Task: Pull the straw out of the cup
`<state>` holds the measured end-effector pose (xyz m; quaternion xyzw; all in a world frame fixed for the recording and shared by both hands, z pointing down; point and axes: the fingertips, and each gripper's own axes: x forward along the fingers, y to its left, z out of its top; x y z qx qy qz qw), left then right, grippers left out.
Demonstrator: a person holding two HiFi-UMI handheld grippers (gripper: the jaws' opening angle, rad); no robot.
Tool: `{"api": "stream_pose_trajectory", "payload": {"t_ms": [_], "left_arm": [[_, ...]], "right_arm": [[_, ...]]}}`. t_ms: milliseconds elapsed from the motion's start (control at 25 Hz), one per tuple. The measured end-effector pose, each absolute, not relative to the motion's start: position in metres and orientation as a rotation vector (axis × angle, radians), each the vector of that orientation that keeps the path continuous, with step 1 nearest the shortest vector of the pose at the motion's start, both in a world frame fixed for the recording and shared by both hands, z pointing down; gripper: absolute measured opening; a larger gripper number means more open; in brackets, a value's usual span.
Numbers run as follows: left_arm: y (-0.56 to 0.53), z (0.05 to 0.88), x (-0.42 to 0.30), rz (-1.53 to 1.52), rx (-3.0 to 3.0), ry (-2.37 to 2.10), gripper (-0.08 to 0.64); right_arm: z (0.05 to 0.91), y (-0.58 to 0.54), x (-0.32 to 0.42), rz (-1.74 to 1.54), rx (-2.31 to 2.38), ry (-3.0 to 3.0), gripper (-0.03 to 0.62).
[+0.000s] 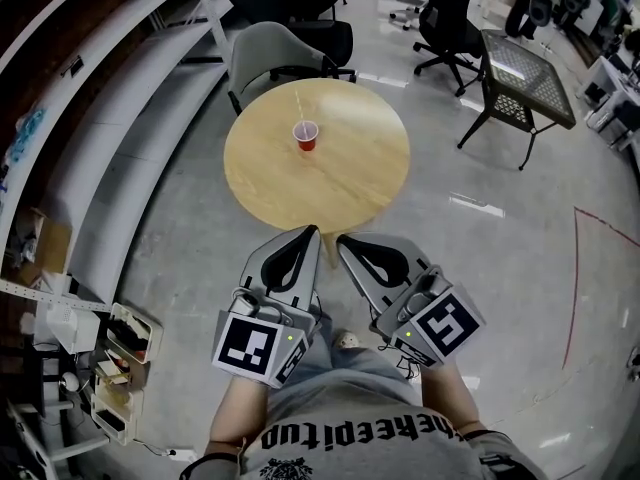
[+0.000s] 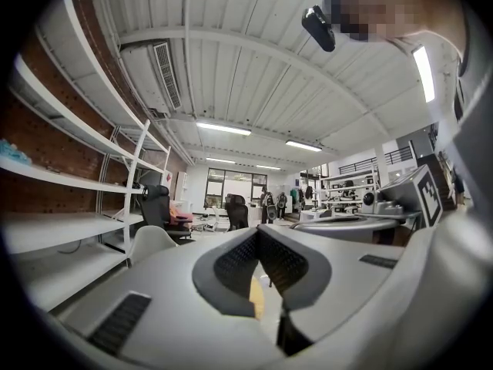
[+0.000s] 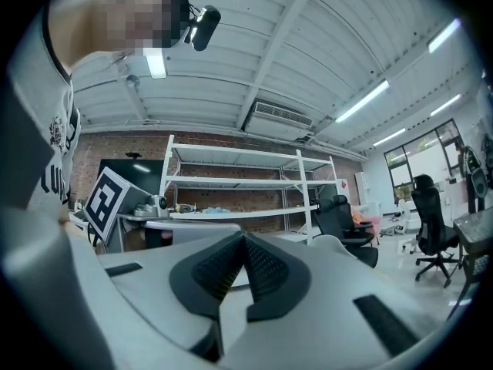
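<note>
A red cup [image 1: 306, 136] stands near the middle of the round wooden table [image 1: 350, 183], and a thin pale straw [image 1: 300, 108] leans out of it toward the far left. Both grippers hang side by side in front of the table's near edge, well short of the cup. My left gripper [image 1: 315, 231] has its jaws together with nothing between them, as the left gripper view [image 2: 258, 233] also shows. My right gripper [image 1: 341, 239] is shut and empty too, its pads meeting in the right gripper view [image 3: 243, 239].
A grey chair [image 1: 270, 53] stands at the table's far side, black office chairs [image 1: 445, 23] beyond it. A dark mesh side table [image 1: 525, 78] is at the right, white shelving [image 1: 120, 78] along the left wall, a small rack [image 1: 115, 368] by my left.
</note>
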<state>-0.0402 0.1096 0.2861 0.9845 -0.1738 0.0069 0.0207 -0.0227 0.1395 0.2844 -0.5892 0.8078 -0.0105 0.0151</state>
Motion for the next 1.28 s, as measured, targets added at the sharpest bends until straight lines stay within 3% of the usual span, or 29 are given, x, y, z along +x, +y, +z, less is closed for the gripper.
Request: {"api": "stream_pose_trajectory", "payload": {"t_ms": [1280], "left_arm": [[-0.057,0.285,0.002,0.024,3.047,-0.377,0.025]], "right_arm": [[0.28,-0.025,0.012,-0.074,-1.984,2.442,0.014]]}}
